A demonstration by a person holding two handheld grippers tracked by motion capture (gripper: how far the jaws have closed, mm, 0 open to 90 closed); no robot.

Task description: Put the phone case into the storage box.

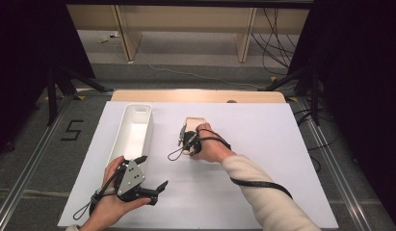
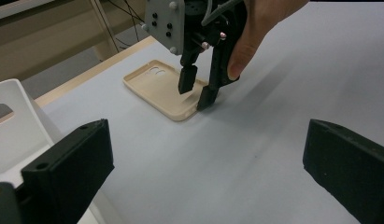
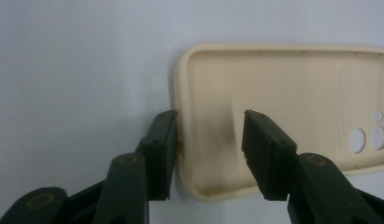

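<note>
White plastic bin (image 1: 133,131) at the left of the tabletop (image 1: 263,144), long and narrow, nothing visible inside. Just below its near end, left gripper (image 1: 148,174) held low in the hand, fingers (image 2: 68,177) spread wide, gripping nothing, idle above the white sheet. Toward the middle, beige phone case (image 1: 194,126) lying flat on the tabletop, hollow side up, well apart from the bin. Long axis running away from the person, roughly parallel to the bin; camera cut-outs at the far end, plain end nearest the hand. Right gripper (image 3: 209,144) lowered onto that near end, fingers (image 3: 266,154) apart, one outside the short rim and touching or nearly touching it, the other inside the hollow, straddling the wall without closing on it yet. Judged from this: approach finished, grasp just about to start; case not lifted, not moved toward the bin. Left to do, probably: squeeze on the rim, raise the case, carry it leftward and drop it lengthwise into the bin. Thin flexible wall, so likely to bend or slip under a shallow pinch.
</note>
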